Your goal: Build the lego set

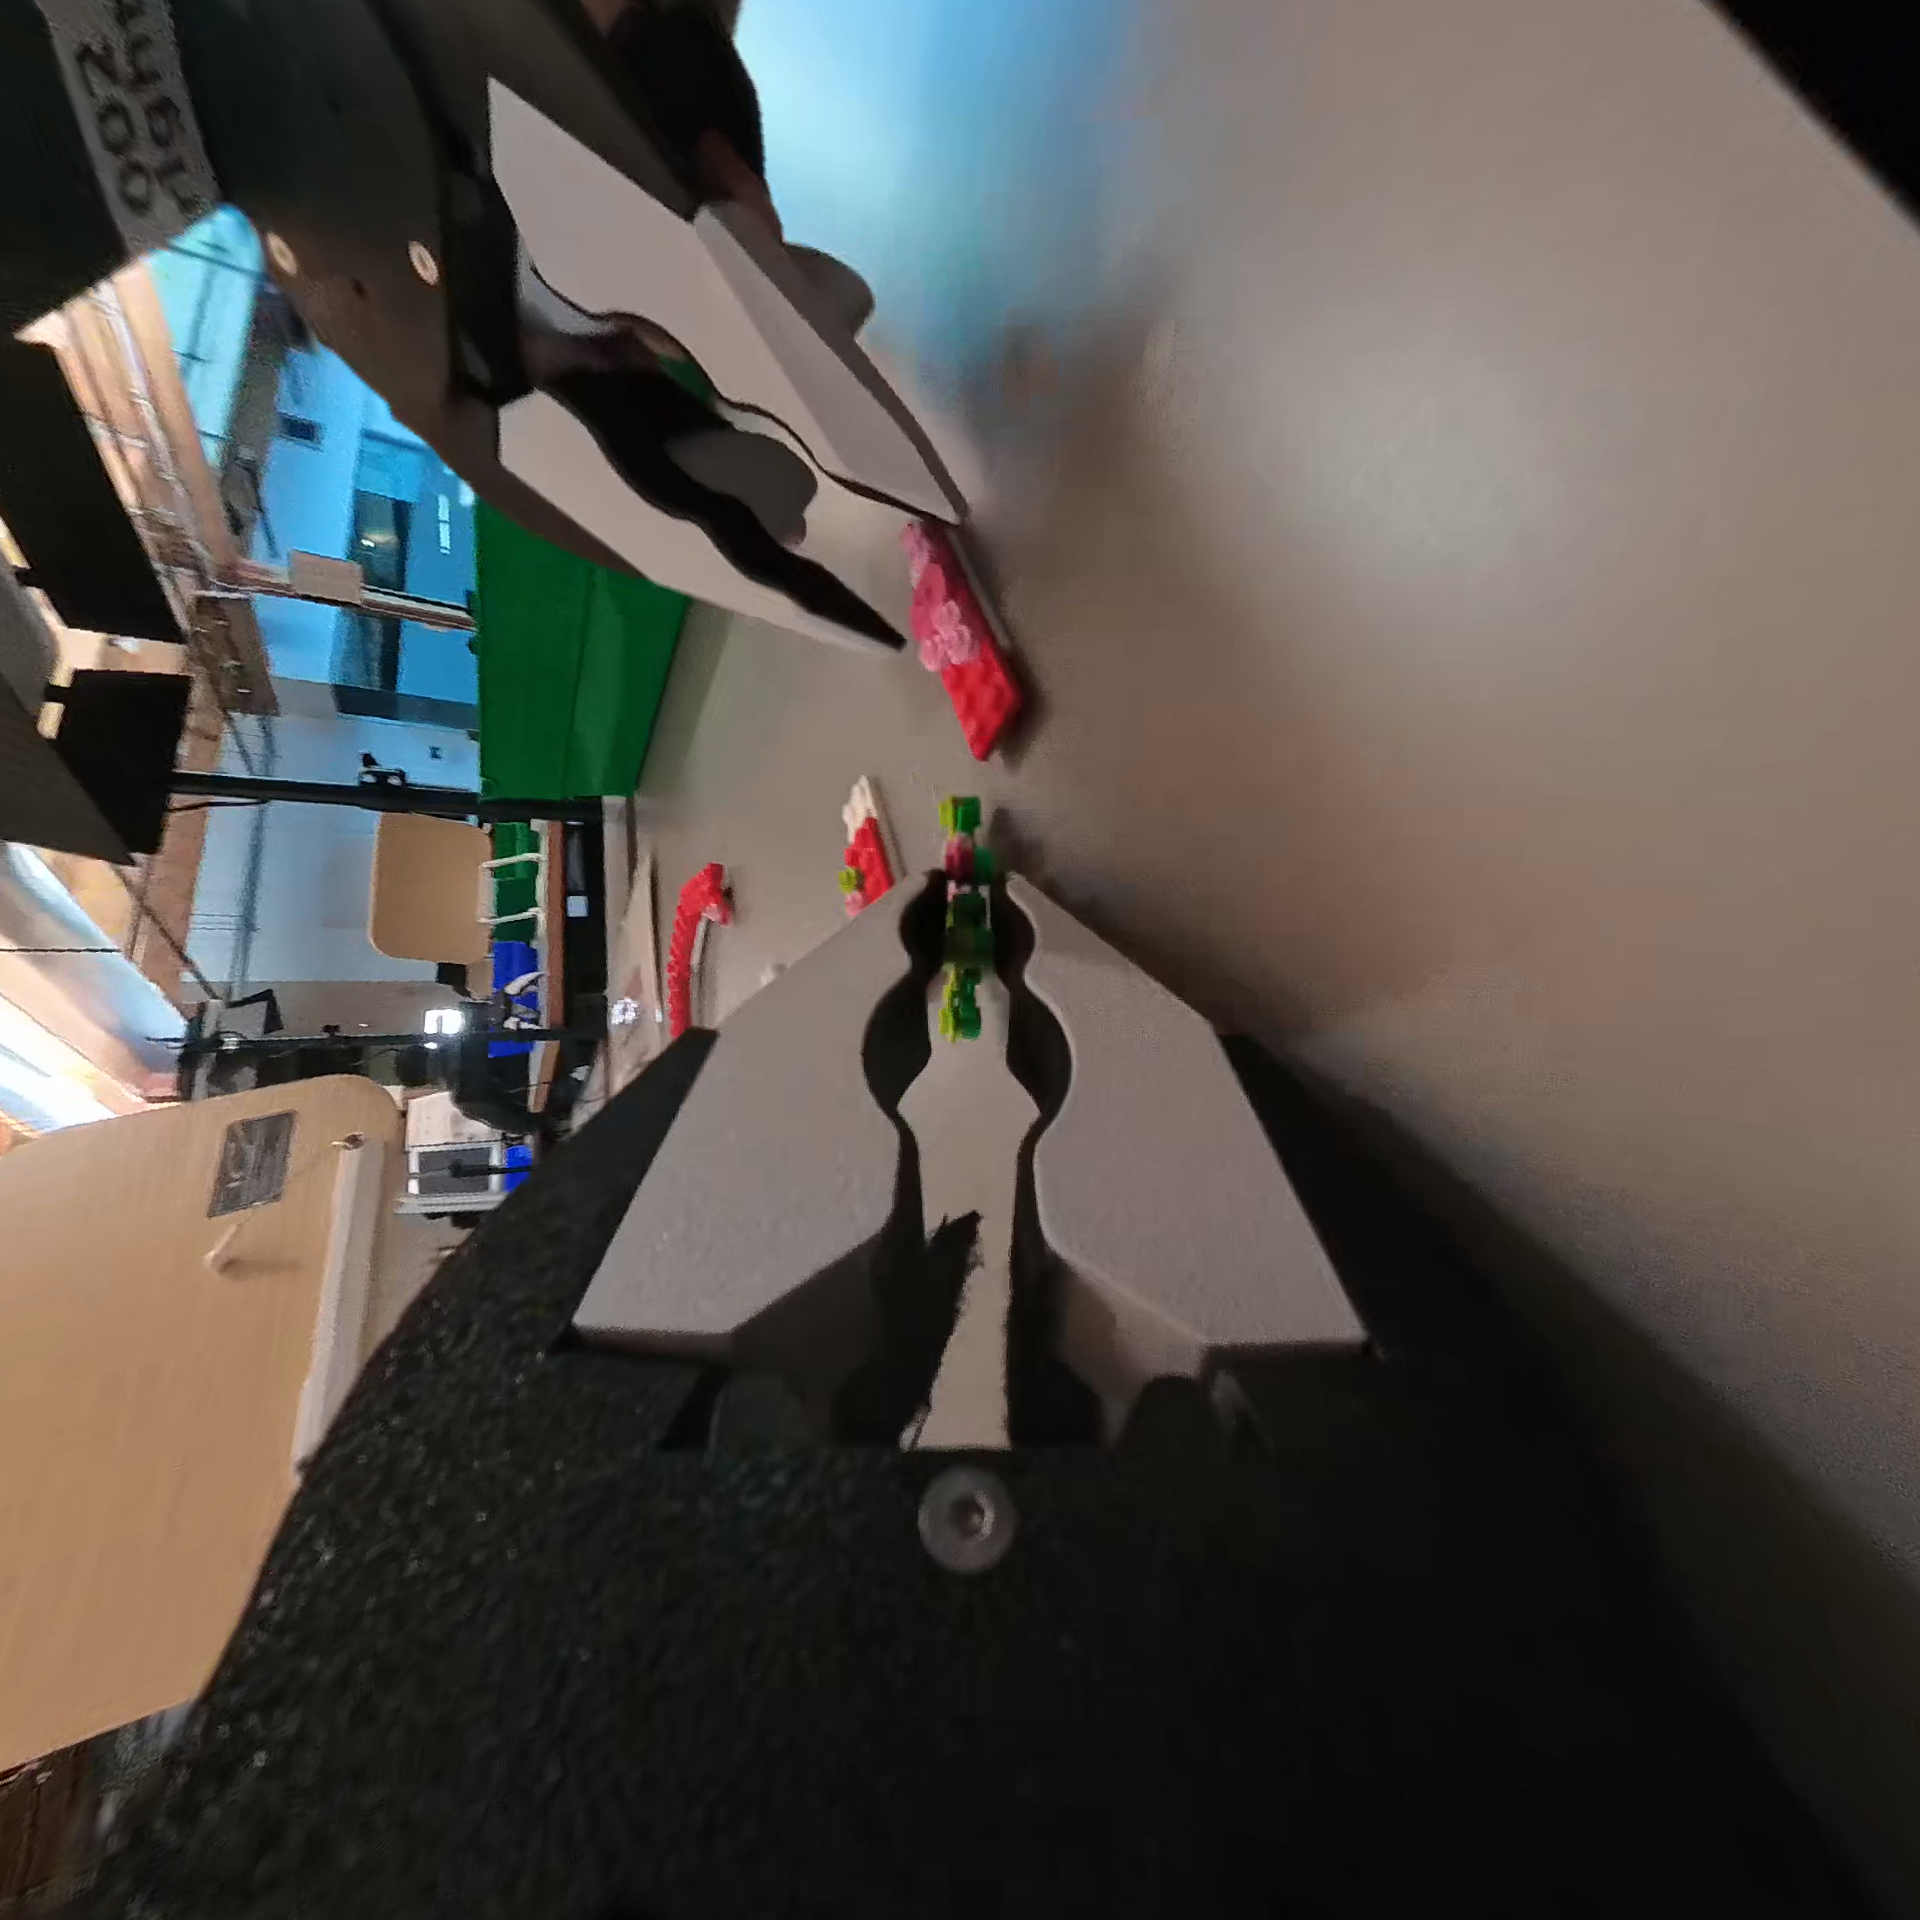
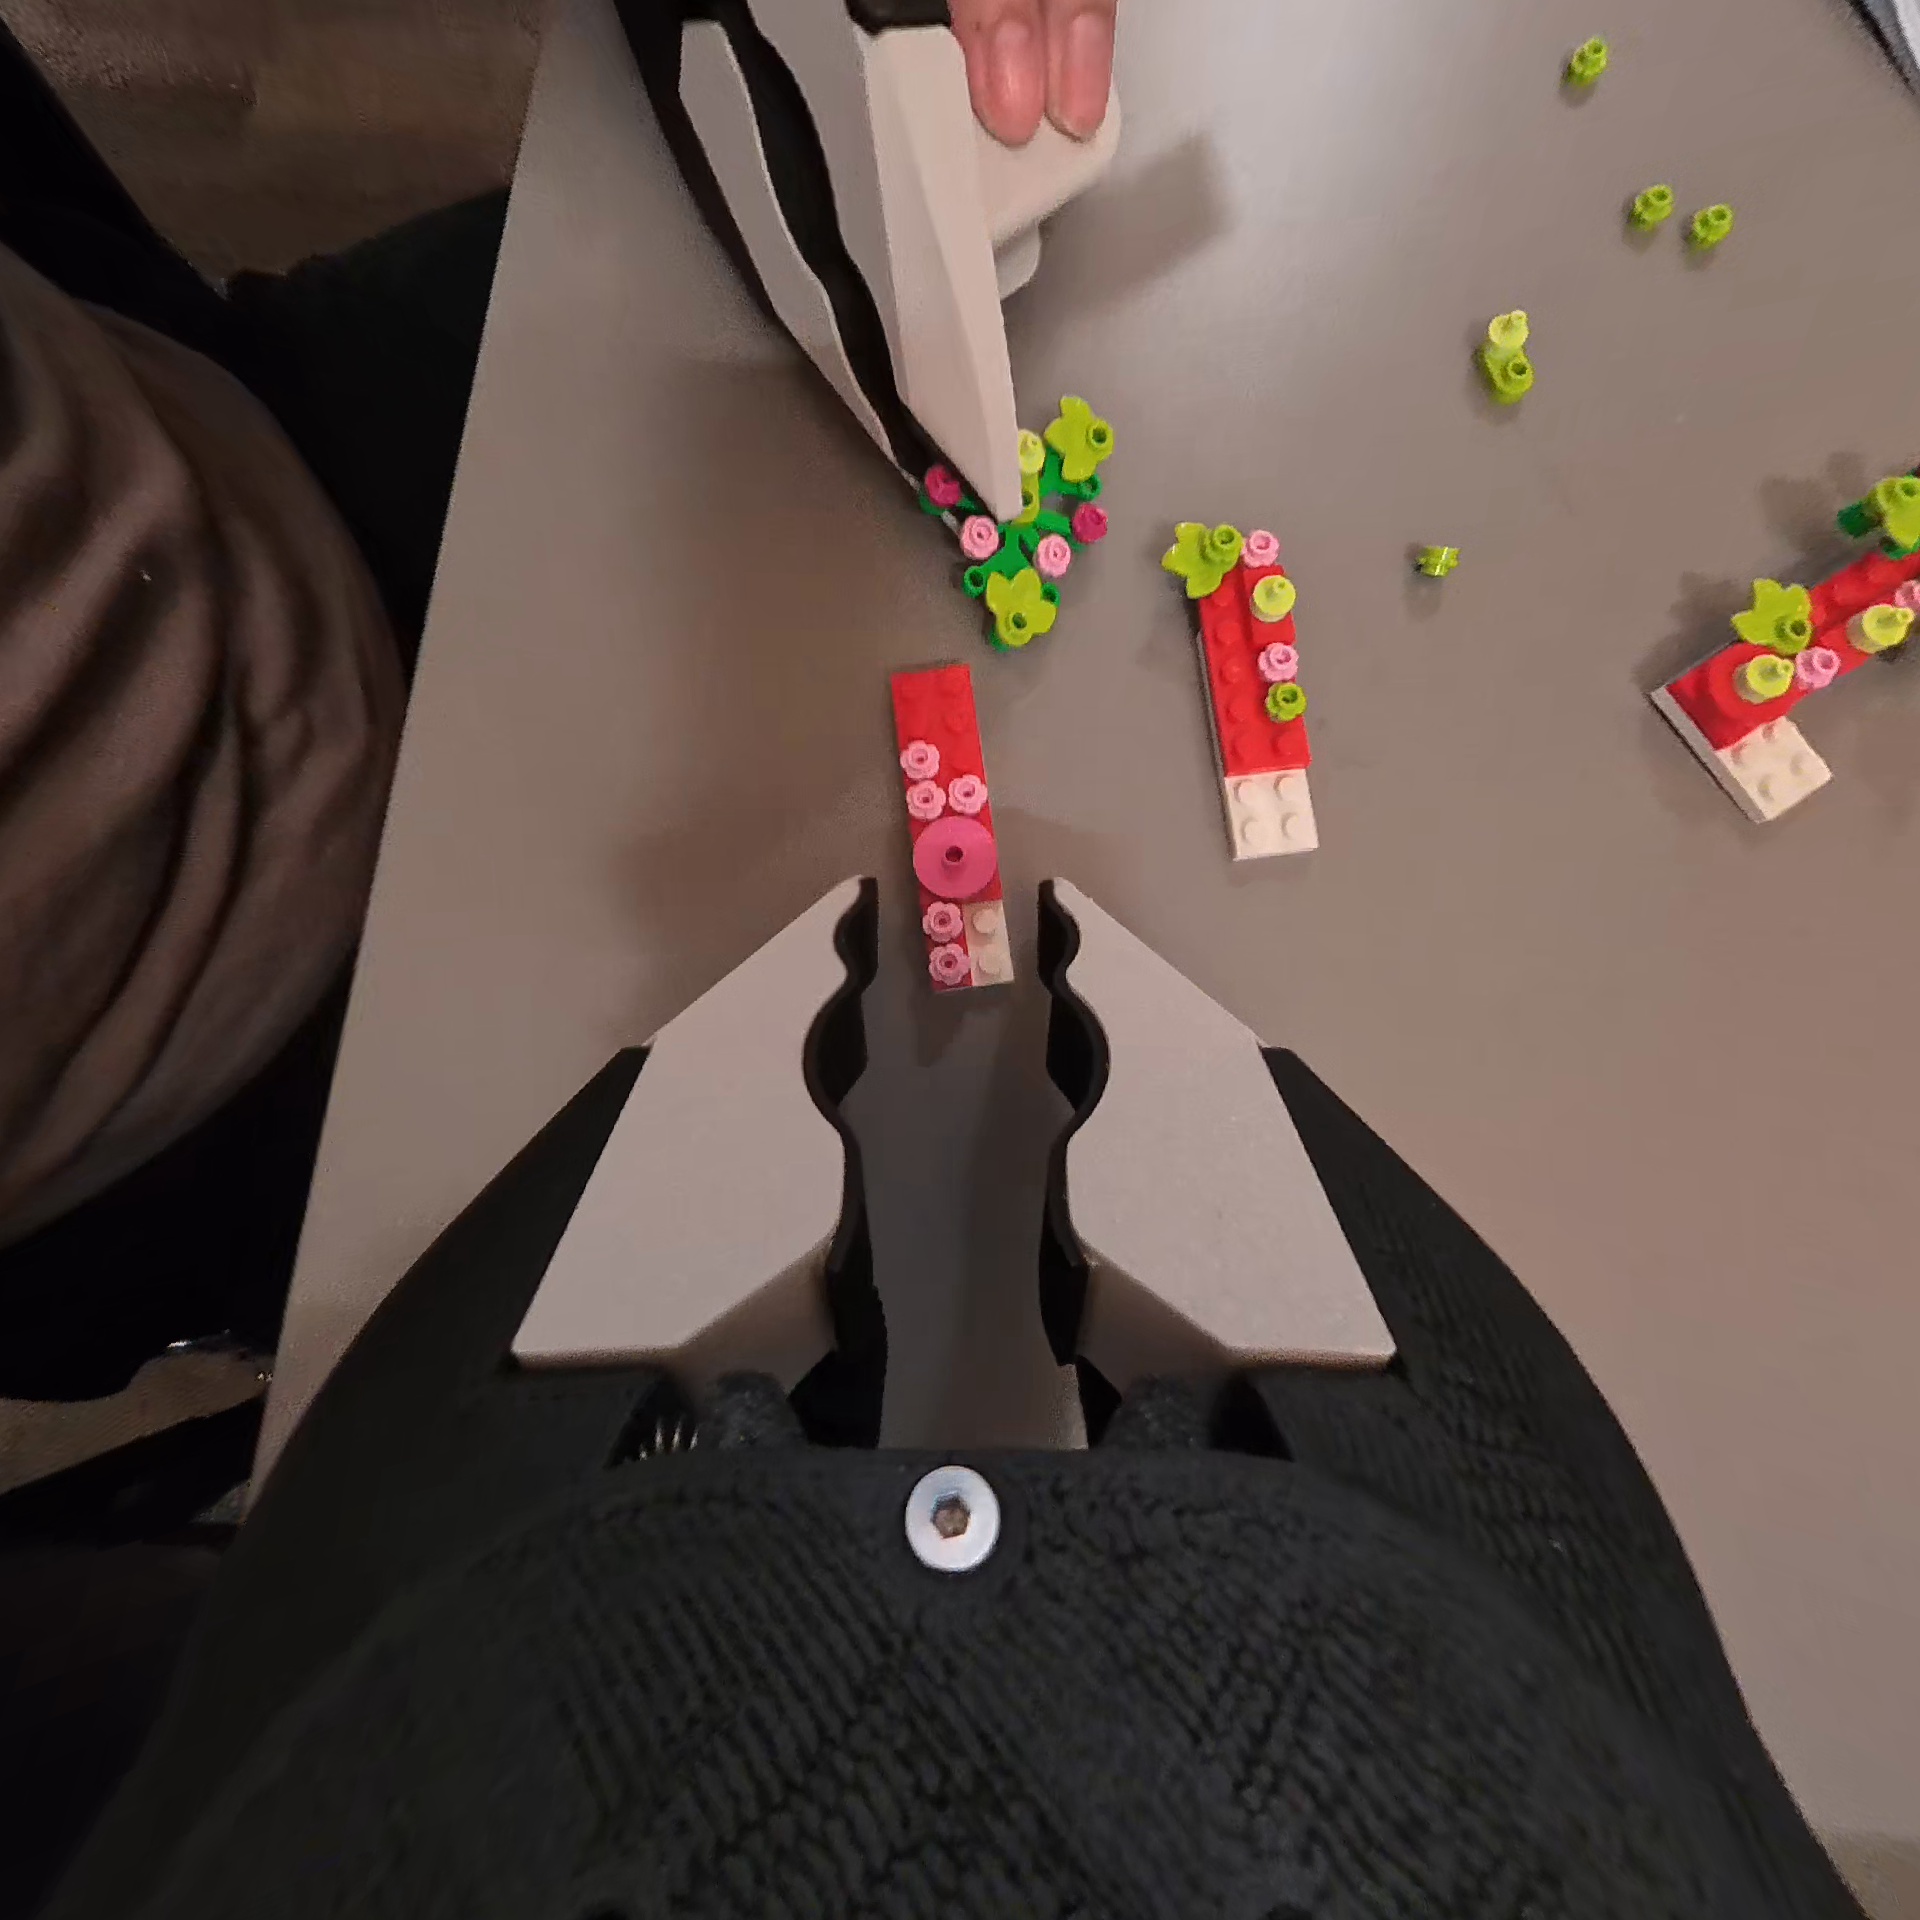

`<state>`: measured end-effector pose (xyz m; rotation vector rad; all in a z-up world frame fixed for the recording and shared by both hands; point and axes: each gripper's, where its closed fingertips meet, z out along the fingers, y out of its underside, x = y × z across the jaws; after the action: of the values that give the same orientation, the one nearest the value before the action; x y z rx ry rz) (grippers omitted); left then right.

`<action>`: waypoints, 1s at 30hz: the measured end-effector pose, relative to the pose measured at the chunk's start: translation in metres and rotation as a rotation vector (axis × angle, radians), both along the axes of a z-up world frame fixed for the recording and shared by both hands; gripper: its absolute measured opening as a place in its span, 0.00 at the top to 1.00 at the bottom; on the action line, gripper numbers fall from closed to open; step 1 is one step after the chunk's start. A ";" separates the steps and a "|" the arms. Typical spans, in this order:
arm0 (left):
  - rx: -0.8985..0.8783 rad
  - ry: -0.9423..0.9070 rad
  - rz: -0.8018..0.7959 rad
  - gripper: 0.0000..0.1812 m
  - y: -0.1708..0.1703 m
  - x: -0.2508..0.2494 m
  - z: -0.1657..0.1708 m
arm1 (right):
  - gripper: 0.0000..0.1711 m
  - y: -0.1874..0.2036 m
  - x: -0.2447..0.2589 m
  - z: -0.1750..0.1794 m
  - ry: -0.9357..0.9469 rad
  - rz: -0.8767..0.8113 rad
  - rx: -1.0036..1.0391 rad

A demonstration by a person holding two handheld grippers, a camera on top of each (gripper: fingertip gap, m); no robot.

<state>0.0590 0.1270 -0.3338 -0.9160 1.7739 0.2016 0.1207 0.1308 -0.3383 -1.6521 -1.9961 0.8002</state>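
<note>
We see our left gripper [image 1: 966, 883] closed around the green leafy lego cluster [image 2: 1023, 540], which rests on the grey table [image 2: 1455, 1039]. Our right gripper [image 2: 956, 894] hangs spread wide above the near end of the red plate with pink flowers [image 2: 948, 821], holding nothing. Two more red plates, one [image 2: 1252, 696] nearby and another [image 2: 1787, 675] further right, lie beyond with loose lime pieces [image 2: 1507, 358].
</note>
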 end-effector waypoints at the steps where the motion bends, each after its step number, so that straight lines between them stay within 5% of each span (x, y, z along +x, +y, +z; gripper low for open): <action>1: -0.020 0.008 0.000 0.97 0.000 -0.001 -0.002 | 0.84 0.000 0.001 -0.002 0.005 -0.001 0.002; 5: -0.142 -0.013 0.024 0.92 -0.001 -0.003 -0.002 | 0.90 -0.003 0.002 -0.005 0.022 0.003 -0.022; 12: -0.323 -0.091 0.066 0.62 -0.005 -0.015 0.020 | 0.92 -0.009 -0.001 0.006 0.065 -0.035 -0.162; 16: -0.266 -0.146 -0.027 0.70 -0.023 0.014 0.034 | 0.91 -0.017 -0.011 0.021 0.134 -0.045 -0.299; 24: 0.117 -0.037 -0.027 0.96 -0.018 0.028 0.034 | 0.91 -0.028 -0.020 0.033 0.186 -0.019 -0.380; 28: 0.012 -0.090 0.062 0.96 -0.008 0.023 0.033 | 0.74 -0.014 -0.027 0.046 0.321 -0.058 -0.152; 30: -0.144 -0.125 0.091 0.96 -0.007 0.024 0.027 | 0.75 -0.015 -0.028 0.051 0.359 -0.015 0.071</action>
<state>0.0830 0.1196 -0.3064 -1.0903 1.6493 0.0731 0.0929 0.1155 -0.2872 -1.3693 -1.7385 0.9347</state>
